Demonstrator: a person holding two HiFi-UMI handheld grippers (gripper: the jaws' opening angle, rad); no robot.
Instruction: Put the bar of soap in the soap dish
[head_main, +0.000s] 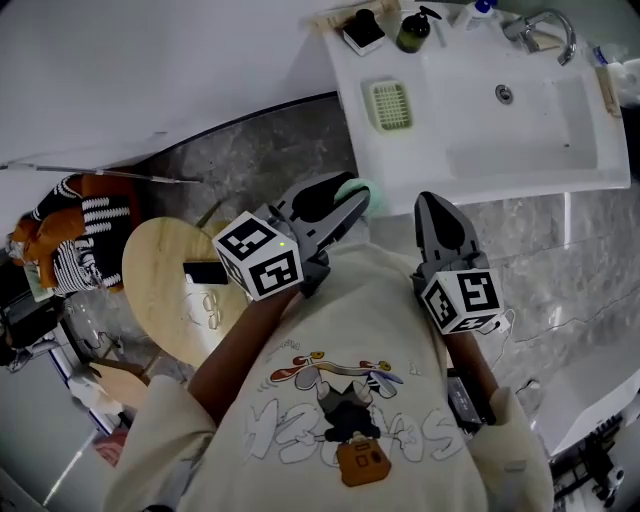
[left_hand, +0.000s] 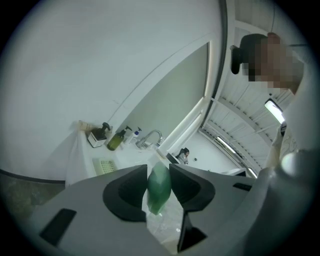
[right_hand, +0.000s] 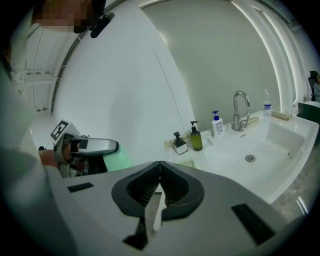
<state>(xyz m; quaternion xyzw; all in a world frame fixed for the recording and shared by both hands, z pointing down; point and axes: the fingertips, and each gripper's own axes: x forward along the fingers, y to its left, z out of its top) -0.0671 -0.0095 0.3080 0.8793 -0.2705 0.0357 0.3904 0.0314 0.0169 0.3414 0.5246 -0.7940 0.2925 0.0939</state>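
A pale green bar of soap is pinched upright between the jaws of my left gripper, held in the air short of the white sink counter. The ribbed green soap dish sits on the counter's left end, beyond the soap, and holds nothing. My right gripper hangs to the right of the left one with its jaws shut and nothing between them. In the right gripper view the left gripper and the soap show at the left.
Behind the dish stand a black-topped dispenser and a dark green pump bottle. The faucet and the basin's drain lie to the right. A round wooden table and a striped orange bundle are at the left.
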